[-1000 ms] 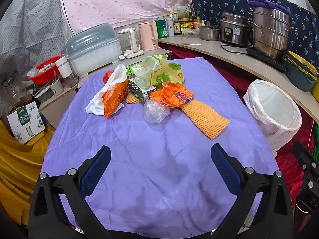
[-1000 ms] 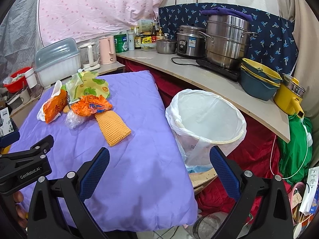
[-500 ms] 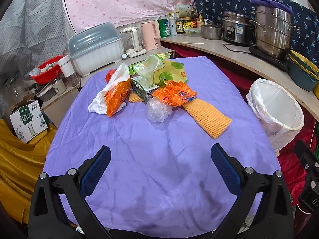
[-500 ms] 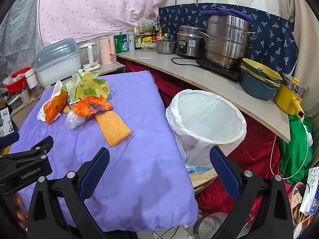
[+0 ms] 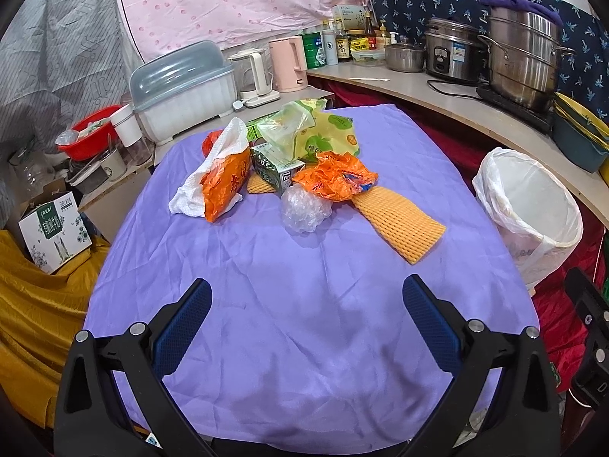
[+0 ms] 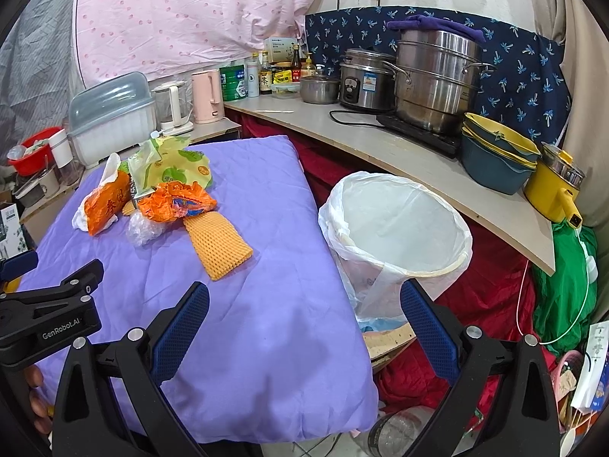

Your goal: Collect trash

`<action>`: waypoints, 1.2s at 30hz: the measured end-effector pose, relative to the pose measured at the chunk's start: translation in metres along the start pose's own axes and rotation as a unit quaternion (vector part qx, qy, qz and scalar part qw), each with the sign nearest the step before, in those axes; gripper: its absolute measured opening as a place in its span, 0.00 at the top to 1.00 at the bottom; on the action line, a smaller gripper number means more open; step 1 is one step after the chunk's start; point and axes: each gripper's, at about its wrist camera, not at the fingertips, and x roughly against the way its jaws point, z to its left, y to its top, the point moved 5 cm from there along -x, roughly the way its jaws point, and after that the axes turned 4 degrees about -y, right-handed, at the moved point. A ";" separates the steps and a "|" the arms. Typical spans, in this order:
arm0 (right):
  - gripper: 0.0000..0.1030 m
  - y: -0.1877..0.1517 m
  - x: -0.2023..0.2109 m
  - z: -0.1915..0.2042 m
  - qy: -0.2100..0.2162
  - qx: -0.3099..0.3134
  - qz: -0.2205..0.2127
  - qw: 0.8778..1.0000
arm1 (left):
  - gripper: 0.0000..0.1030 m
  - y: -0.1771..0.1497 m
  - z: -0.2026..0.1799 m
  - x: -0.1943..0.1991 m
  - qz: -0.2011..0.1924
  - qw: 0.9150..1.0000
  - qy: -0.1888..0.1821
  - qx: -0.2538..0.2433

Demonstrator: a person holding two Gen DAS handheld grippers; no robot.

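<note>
A pile of trash lies on the purple table (image 5: pixel 304 285): an orange snack bag (image 5: pixel 224 186) on white paper, a crumpled orange wrapper (image 5: pixel 335 181), a clear plastic wad (image 5: pixel 304 211), an orange foam net (image 5: pixel 403 221), a small green carton (image 5: pixel 274 167) and a yellow-green bag (image 5: pixel 323 137). A bin lined with a white bag (image 6: pixel 396 232) stands off the table's right edge. My left gripper (image 5: pixel 306 323) is open and empty above the near table. My right gripper (image 6: pixel 304 327) is open and empty over the table's near right corner, beside the bin.
A curved counter (image 6: pixel 380 144) behind the bin holds steel pots, a rice cooker, bowls and bottles. A covered dish rack (image 5: pixel 179 87), kettles and a red basin (image 5: pixel 91 133) stand beyond the table. A cardboard box (image 5: pixel 53 228) sits at left on yellow cloth.
The left gripper has drifted slightly, so the trash pile and bin sit a little further right and lower in its view. The right gripper has stayed still. Both remain open.
</note>
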 end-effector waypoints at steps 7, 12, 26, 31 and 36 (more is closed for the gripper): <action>0.07 0.000 0.000 0.000 0.000 0.000 0.000 1.000 | 0.07 0.001 0.000 0.001 0.000 1.000 0.003 0.002; 0.07 0.000 0.000 0.000 0.000 0.000 0.000 1.000 | 0.07 0.001 0.003 -0.001 0.002 1.000 0.004 0.006; 0.07 0.000 0.000 0.003 -0.001 -0.001 0.001 1.000 | 0.07 0.001 0.002 -0.003 0.004 1.000 0.002 0.007; 0.07 0.000 0.000 0.006 0.000 0.001 0.002 1.000 | 0.07 0.001 0.002 -0.003 0.002 1.000 0.002 0.009; 0.07 -0.002 -0.005 0.008 0.001 0.003 0.006 1.000 | 0.07 0.001 0.003 -0.005 0.007 1.000 -0.003 0.011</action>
